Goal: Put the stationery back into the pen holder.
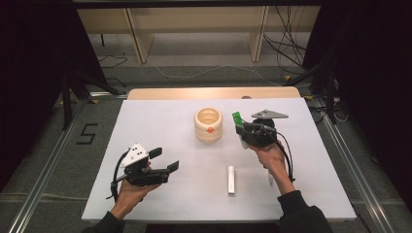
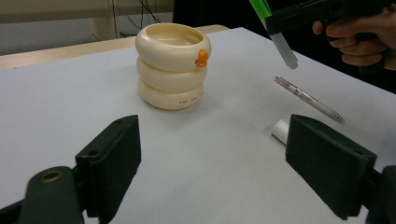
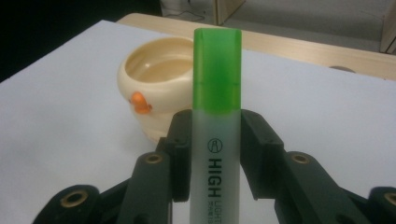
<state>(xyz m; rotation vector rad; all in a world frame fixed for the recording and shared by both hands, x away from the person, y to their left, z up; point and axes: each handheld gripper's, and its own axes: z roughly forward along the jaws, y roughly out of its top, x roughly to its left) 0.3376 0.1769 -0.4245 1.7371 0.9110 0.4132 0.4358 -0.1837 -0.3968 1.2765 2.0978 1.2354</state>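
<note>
In your right gripper view the highlighter [image 3: 217, 135] runs off the bottom edge, so its lower end stays unseen, and it covers part of the cream holder [image 3: 156, 95]. In your left gripper view a jaw hides most of the white stick [image 2: 280, 130]. The holder's small lettering is unreadable.

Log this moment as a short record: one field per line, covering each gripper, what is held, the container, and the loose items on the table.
right gripper: shut on the green highlighter, cap end pointing away from the hand
left gripper: open, nothing between the jaws, low over the table
holder: cream ringed pen holder with an orange knob, upright, seems empty
white tube: lying flat near the front edge
pen: lying flat beside the right hand
table: white top
</note>
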